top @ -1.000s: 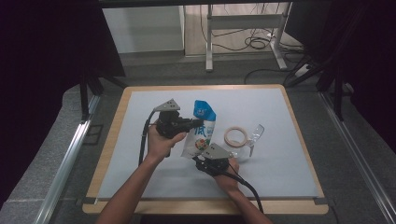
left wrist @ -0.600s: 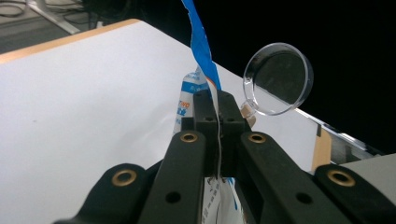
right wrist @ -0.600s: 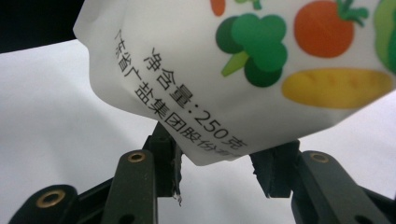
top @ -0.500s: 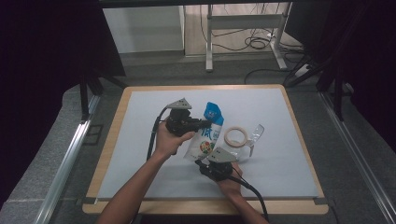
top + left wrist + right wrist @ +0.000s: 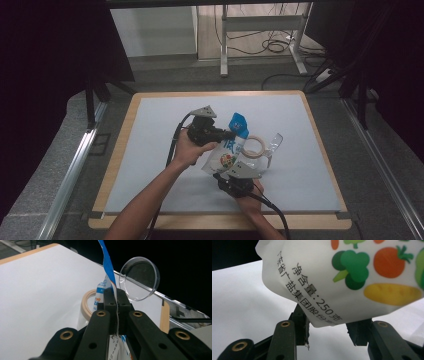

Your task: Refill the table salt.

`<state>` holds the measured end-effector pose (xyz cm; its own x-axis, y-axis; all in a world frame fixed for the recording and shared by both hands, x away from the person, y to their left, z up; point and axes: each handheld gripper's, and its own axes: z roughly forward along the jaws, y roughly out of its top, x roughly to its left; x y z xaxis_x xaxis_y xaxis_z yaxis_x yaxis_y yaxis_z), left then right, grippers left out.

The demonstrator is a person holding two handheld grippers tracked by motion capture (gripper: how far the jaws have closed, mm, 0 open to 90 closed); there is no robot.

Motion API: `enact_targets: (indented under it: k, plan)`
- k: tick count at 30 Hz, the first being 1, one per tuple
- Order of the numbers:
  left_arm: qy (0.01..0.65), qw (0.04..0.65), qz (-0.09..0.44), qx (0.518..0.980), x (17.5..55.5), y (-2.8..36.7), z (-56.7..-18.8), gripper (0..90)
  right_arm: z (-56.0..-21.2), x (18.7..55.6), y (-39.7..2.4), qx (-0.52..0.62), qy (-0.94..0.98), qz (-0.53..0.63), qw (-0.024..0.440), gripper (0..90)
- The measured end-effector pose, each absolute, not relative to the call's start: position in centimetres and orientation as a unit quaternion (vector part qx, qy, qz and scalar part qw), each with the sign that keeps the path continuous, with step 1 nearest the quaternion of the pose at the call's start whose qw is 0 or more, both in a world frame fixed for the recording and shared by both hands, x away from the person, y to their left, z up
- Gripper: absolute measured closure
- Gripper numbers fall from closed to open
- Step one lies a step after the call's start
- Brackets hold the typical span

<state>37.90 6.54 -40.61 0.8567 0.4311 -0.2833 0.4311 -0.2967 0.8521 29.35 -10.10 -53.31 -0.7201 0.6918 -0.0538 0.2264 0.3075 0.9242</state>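
**Pouch Held Between 2 Grippers Over Grey Mat**

Dark curtains and a concrete floor with trailing cables frame a wood-edged table [image 5: 320, 150], its top covered by a pale grey mat [image 5: 160, 145]. Near the middle of that mat, 2 forearms come in from the near edge, each hand carrying a black gripper.

Largest of the loose things is a white pouch [image 5: 224, 159] with a blue top strip and printed vegetables, lifted off the mat and tilted between the grippers. The left gripper [image 5: 116, 305] has its jaws pressed together on the thin blue top edge of the pouch, which rises past them as a narrow strip. The right gripper [image 5: 327, 332] sits under the pouch's rounded lower corner; its jaws stand partly apart on either side of that corner, and they seem to press on it, though the contact is hard to make out.

Just beside the pouch, on its far-right side, lies a tan tape ring [image 5: 254, 147]. Against it stands a clear plastic cup [image 5: 272, 145], whose round base shows tilted up in the left gripper view.
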Motion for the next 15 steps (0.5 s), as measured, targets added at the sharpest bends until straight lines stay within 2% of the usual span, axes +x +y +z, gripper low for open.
enact_targets:
  k: [15]
  plan:
    - [0.257, 0.527, -0.013, 0.81, 38.73, 6.54, -40.53, 90.0, -53.03, 29.11, -10.39, 0.304, 0.772, 0.506, 0.236, 58.8]
